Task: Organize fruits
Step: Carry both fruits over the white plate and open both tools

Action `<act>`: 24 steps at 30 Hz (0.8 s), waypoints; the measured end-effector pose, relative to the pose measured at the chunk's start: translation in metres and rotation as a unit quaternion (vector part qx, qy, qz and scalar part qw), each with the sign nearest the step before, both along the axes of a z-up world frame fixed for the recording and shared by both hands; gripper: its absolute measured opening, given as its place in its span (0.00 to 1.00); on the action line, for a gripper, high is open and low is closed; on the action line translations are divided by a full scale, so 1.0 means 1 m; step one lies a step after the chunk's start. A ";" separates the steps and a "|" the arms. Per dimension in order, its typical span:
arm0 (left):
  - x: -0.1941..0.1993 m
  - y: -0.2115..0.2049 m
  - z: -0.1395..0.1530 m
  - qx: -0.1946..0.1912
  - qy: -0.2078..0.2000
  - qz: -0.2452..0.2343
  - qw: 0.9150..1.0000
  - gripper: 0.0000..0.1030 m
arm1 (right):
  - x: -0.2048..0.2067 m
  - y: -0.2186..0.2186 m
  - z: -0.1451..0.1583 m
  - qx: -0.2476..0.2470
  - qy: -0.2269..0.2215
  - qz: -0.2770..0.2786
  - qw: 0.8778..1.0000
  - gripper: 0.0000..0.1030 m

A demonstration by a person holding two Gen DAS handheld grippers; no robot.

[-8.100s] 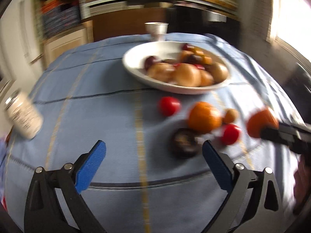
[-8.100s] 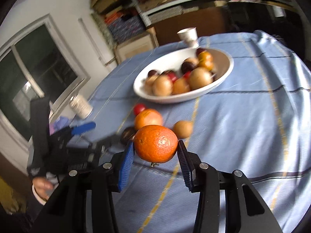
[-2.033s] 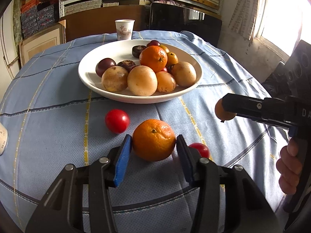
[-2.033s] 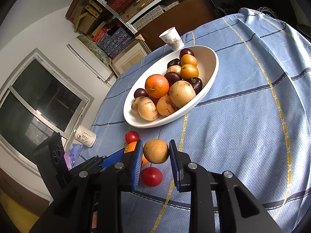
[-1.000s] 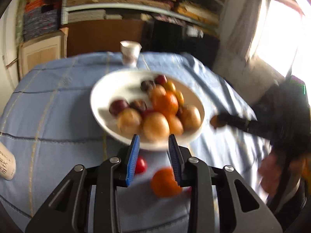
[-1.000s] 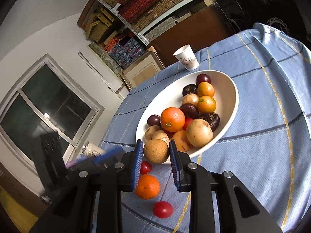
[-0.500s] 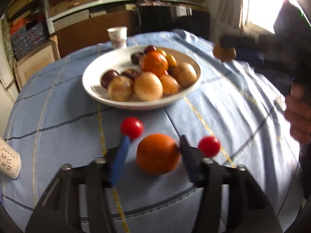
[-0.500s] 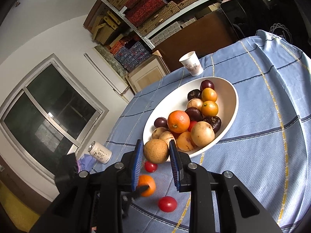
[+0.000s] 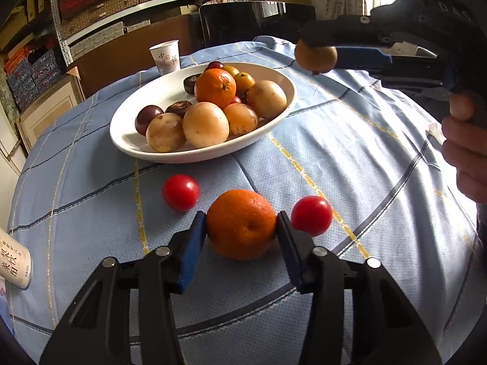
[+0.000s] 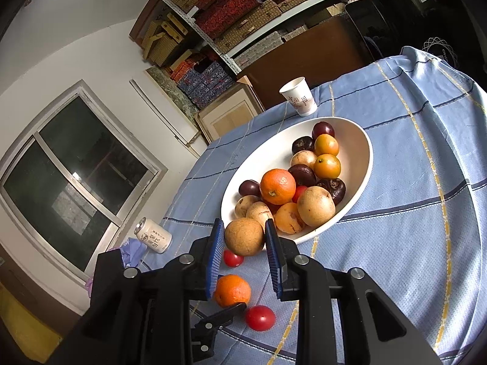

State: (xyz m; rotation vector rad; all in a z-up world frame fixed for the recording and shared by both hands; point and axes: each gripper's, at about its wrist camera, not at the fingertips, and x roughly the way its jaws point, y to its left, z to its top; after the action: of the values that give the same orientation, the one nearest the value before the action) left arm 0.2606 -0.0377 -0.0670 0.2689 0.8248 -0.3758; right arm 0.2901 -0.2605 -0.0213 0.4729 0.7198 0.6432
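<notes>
the left gripper (image 9: 242, 226) pinches a loose orange (image 9: 241, 224) that sits on the blue tablecloth (image 9: 350, 158) near the table's front edge, a red tomato (image 9: 180, 192) and another (image 9: 311, 216) close on either side. the right gripper (image 10: 243, 237) grips a brown round fruit (image 10: 244, 236) in the air, beside the near rim of the white bowl (image 10: 363, 164) of piled fruit. the step looks like gathering strays: next, carry each over the rim and set it into a gap gently.

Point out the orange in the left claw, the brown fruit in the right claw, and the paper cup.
orange (image 9: 241, 224): left wrist view, front face.
brown fruit (image 10: 244, 236): right wrist view, middle of skin.
paper cup (image 10: 299, 96): right wrist view, side wall.
</notes>
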 end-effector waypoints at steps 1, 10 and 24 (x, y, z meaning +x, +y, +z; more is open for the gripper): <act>0.000 0.000 0.000 0.000 -0.001 0.000 1.000 0.45 | 0.000 0.000 0.000 -0.001 0.000 0.000 1.000 0.27; 0.003 0.017 0.027 -0.077 -0.003 0.011 0.997 0.45 | 0.005 0.002 -0.007 -0.014 0.001 -0.006 1.000 0.27; 0.138 0.031 0.070 -0.104 -0.024 0.106 0.989 0.45 | 0.086 0.011 -0.010 -0.014 -0.006 -0.053 0.998 0.29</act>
State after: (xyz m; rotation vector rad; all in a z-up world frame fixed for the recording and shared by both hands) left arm 0.3984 -0.0066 0.0030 -0.0049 0.7511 -0.2520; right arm 0.3763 -0.2492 -0.0310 0.4790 0.6872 0.5351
